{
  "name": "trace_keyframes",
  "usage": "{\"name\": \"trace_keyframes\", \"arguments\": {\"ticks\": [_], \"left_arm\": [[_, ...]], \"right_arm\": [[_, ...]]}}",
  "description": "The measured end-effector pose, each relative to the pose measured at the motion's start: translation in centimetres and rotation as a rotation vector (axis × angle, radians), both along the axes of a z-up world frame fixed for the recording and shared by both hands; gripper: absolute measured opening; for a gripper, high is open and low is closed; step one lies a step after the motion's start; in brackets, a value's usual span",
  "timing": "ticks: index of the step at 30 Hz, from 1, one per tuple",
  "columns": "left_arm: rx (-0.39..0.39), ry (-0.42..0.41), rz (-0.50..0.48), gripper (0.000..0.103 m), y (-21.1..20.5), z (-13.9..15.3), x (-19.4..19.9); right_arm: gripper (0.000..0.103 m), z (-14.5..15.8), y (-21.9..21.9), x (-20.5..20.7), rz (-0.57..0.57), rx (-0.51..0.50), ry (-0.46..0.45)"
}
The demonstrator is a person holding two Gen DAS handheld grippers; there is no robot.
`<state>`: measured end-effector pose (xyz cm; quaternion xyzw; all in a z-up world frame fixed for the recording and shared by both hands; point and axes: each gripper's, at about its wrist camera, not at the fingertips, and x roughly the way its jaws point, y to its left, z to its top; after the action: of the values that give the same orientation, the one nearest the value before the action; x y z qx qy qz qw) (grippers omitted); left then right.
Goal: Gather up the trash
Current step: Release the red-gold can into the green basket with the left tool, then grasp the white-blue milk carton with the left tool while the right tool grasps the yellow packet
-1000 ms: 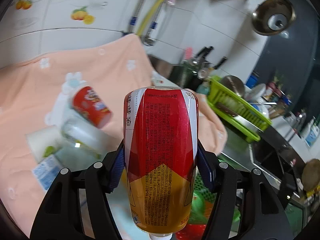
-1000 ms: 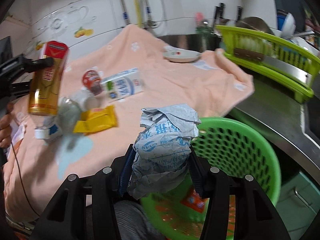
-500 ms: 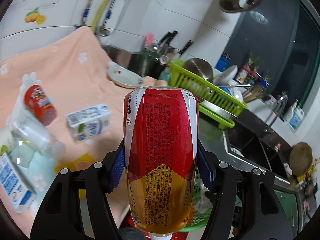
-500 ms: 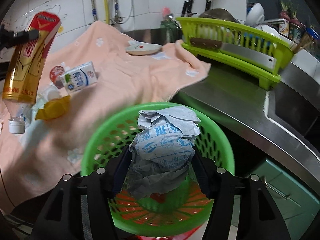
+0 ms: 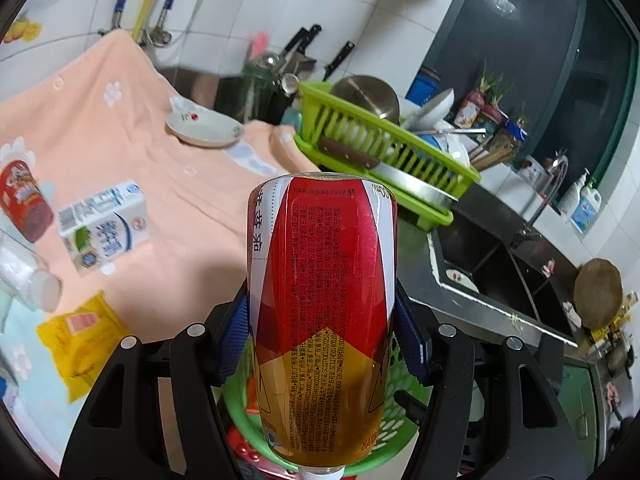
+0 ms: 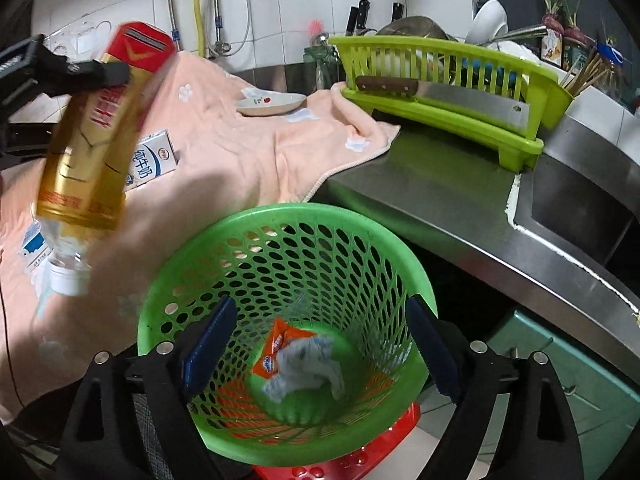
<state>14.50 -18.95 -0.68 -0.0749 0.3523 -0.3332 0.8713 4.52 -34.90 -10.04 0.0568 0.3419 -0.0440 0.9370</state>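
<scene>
My left gripper [image 5: 322,334] is shut on a red and gold drink bottle [image 5: 322,312], cap pointing down, over the rim of the green mesh basket [image 5: 390,444]. The bottle also shows in the right wrist view [image 6: 92,152], left of the basket [image 6: 352,232]. My right gripper [image 6: 318,350] is open and empty above the basket. A crumpled grey-white wrapper [image 6: 308,372] lies at the basket's bottom beside an orange packet [image 6: 276,350].
On the peach towel [image 5: 120,120] lie a milk carton [image 5: 106,228], a red cup [image 5: 24,200], a yellow packet [image 5: 80,340] and a small plate [image 5: 204,130]. A green dish rack with a cleaver [image 6: 444,92] stands on the steel counter beside the sink [image 5: 500,280].
My right gripper has opened and the crumpled wrapper has dropped into the basket. My left gripper has carried the bottle right, toward the basket.
</scene>
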Motion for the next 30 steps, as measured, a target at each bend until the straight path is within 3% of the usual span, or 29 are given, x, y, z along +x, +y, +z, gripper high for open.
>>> {"name": "trace_keyframes", "arguments": {"ticks": [10,13,17,24,30], "left_arm": [[0.068,0.077,-0.049,0.066,-2.8,-3.3,0.1],[0.082,0.08,-0.05,0.074,-3.1,-3.7,-0.1],[0.091,0.074,-0.043,0.074,-2.6,-3.5,-0.4],[0.143,0.039,0.071,0.074,1.9,-2.4,-0.8],[0.188,0.024,0.25,0.074,8.1,-1.5,-0.2]], "right_arm": [[0.085,0.1,0.0,-0.8,0.004,0.004,-0.02],[0.085,0.0,-0.1,-0.8,-0.001,0.008,-0.017],[0.085,0.2,0.2,-0.8,0.003,0.01,-0.018],[0.087,0.9,2.0,-0.1,0.054,0.033,-0.029],[0.087,1.3,4.9,1.4,0.131,0.053,-0.03]]}}
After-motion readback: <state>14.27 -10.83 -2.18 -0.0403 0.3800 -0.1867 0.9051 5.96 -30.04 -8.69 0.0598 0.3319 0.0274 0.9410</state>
